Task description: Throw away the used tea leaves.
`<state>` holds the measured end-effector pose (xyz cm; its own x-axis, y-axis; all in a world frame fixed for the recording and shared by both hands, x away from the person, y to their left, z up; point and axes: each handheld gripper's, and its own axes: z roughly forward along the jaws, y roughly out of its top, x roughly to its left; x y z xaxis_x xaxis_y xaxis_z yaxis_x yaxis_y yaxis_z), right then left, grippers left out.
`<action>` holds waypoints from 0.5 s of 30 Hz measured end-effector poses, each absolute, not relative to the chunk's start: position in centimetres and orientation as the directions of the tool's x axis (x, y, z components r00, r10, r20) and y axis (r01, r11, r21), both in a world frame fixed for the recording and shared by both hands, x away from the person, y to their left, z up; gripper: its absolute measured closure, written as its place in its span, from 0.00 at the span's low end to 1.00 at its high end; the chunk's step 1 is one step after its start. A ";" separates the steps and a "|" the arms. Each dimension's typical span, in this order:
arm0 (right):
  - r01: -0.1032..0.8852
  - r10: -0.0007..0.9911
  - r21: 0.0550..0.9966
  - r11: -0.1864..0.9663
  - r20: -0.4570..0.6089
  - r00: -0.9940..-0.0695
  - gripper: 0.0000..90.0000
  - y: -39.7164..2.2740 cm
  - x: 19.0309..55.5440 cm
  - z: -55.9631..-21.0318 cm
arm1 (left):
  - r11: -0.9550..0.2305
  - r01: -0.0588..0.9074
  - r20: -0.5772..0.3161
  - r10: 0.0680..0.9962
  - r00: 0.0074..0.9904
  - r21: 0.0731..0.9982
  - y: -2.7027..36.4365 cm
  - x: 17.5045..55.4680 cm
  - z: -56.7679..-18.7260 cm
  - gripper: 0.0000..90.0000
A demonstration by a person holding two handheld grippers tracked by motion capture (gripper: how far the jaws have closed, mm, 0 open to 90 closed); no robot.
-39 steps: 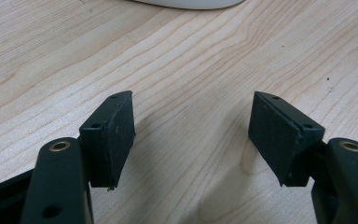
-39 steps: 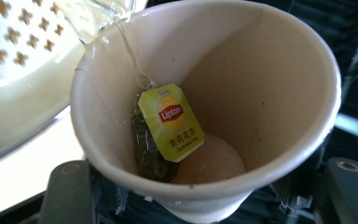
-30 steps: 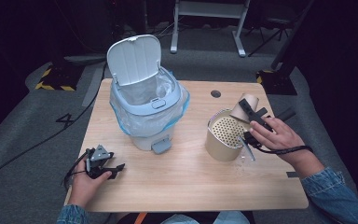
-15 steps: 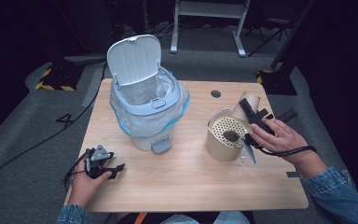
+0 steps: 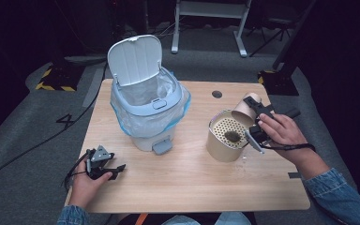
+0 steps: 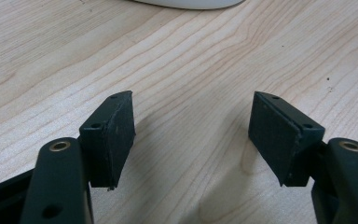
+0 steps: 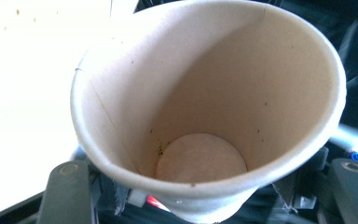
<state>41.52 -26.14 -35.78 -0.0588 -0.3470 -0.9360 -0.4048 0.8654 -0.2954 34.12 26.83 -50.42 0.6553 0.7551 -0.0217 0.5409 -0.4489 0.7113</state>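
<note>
My right gripper point(image 5: 255, 123) is shut on a tan paper cup point(image 5: 244, 108), tipped with its mouth over a beige round container point(image 5: 218, 152) at the table's right. A dark clump point(image 5: 233, 136) lies on the container's perforated insert. In the right gripper view the cup point(image 7: 205, 116) is empty apart from a few dark specks, and the jaws press on its base. My left gripper point(image 5: 115, 169) rests low at the table's front left, open. The left gripper view shows its pads point(image 6: 116, 135) wide apart over bare wood.
A pale blue pedal bin point(image 5: 147, 112) with a plastic liner stands at the table's middle left, its lid point(image 5: 133, 58) raised. A cable hole point(image 5: 217, 93) sits near the far edge. Small crumbs point(image 5: 243, 161) lie beside the container. Dark floor surrounds the wooden table point(image 5: 192, 187).
The right hand has tipped the cup a little further over the container. A dark clump now lies on the perforated insert, which was bare a second ago. The left hand has not moved.
</note>
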 end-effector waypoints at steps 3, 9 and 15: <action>-0.417 -0.188 -0.088 0.905 -0.961 -0.205 0.36 -26.7 42.0 -35.2 | -0.449 0.541 -0.022 0.755 0.656 0.711 26.8 34.1 -50.4 0.35; -0.397 0.052 0.224 0.890 -0.915 -0.400 0.36 -27.8 42.8 -34.6 | -0.449 0.541 -0.022 0.755 0.656 0.711 26.8 34.1 -50.4 0.35; -0.274 0.303 0.585 0.764 -0.700 -0.647 0.36 -29.1 43.8 -33.9 | -0.449 0.541 -0.023 0.754 0.656 0.711 26.8 34.1 -50.4 0.35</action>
